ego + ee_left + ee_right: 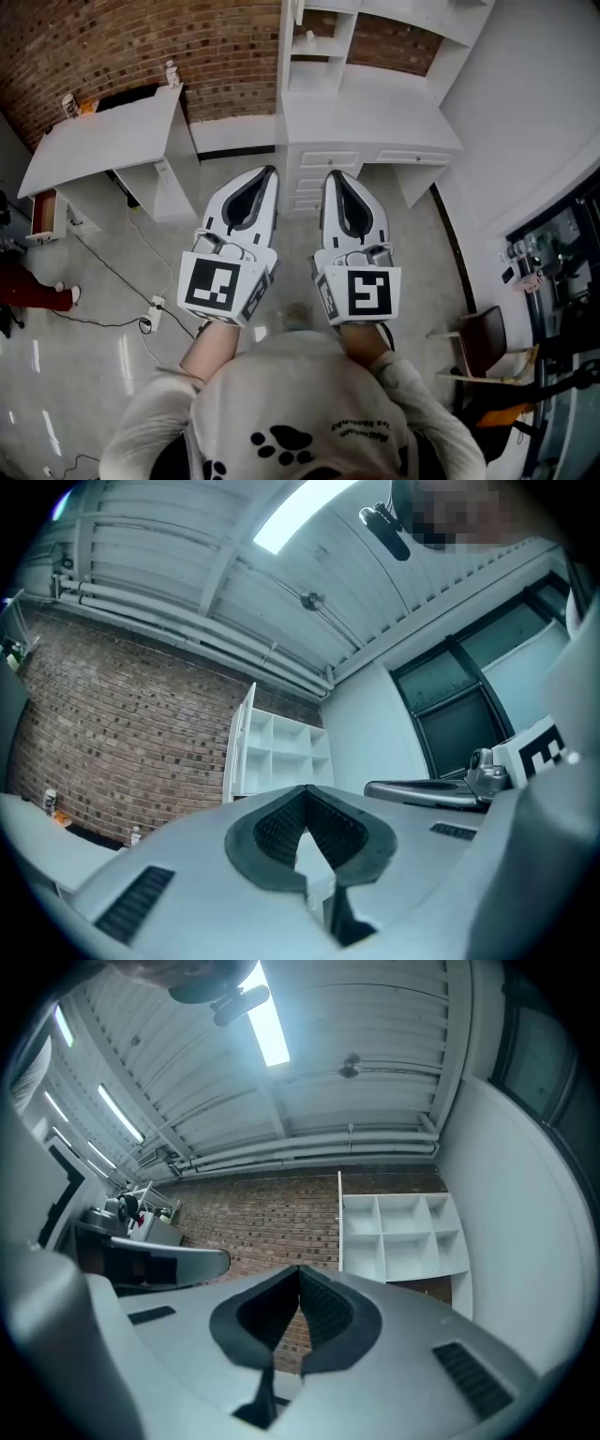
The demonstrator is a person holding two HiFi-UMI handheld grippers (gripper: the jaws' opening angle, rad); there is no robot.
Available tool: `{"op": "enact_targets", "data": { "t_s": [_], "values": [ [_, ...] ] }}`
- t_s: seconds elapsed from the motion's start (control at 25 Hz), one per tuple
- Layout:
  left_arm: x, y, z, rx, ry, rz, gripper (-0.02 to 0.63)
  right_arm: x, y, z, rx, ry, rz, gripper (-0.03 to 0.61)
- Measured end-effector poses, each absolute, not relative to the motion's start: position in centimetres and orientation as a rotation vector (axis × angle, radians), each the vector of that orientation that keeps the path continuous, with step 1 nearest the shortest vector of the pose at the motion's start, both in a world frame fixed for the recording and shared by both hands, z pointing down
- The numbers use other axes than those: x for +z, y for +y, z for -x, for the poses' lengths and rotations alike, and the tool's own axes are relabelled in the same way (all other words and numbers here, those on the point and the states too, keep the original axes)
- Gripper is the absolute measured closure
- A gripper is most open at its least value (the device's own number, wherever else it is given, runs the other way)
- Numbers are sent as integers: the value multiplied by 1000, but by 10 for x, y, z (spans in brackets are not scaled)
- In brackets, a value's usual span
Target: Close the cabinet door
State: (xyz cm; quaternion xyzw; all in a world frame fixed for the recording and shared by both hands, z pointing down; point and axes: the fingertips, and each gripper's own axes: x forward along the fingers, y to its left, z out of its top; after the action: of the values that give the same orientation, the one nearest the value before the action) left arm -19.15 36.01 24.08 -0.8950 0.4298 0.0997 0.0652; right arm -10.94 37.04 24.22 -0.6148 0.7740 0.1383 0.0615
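In front of the desk (pixel 375 117), two grippers are held side by side and pointed toward it; the left gripper (pixel 271 170) and the right gripper (pixel 332 173) are near each other but not touching, and both are clear of the desk. Above the desk, against the brick wall (pixel 141 47), white shelves (pixel 403 1237) are seen; the door (pixel 339 1222) stands at the shelves' left edge, swung out and seen edge-on from both gripper views, so the compartments are left uncovered. Both grippers are well apart from the door. The left gripper's jaws are pressed together at the tips, with nothing between them; the right gripper's jaws are likewise pressed together and empty. Left of the desk a white table (pixel 103 141) is set against the wall; right of the desk, nearer the person, a chair (pixel 483 337) is placed.
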Motion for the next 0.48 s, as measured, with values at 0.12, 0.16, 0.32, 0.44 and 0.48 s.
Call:
{"op": "enact_targets", "data": {
  "t_s": [0.12,0.16,0.32,0.44,0.48],
  "values": [
    [237,329,179,306,1322,2686,604,234,338,98,445,2364,1826,568],
    [236,319,174,306,1329,2682,604,231,327,93,450,2370,1814,568],
    [232,284,153,301,1360,2650,604,232,287,72,435,2398,1770,568],
    [232,262,144,293,1405,2623,604,233,262,62,424,2420,1730,568],
    [233,256,142,291,1421,2617,604,234,256,60,425,2425,1716,568]
  ]
}}
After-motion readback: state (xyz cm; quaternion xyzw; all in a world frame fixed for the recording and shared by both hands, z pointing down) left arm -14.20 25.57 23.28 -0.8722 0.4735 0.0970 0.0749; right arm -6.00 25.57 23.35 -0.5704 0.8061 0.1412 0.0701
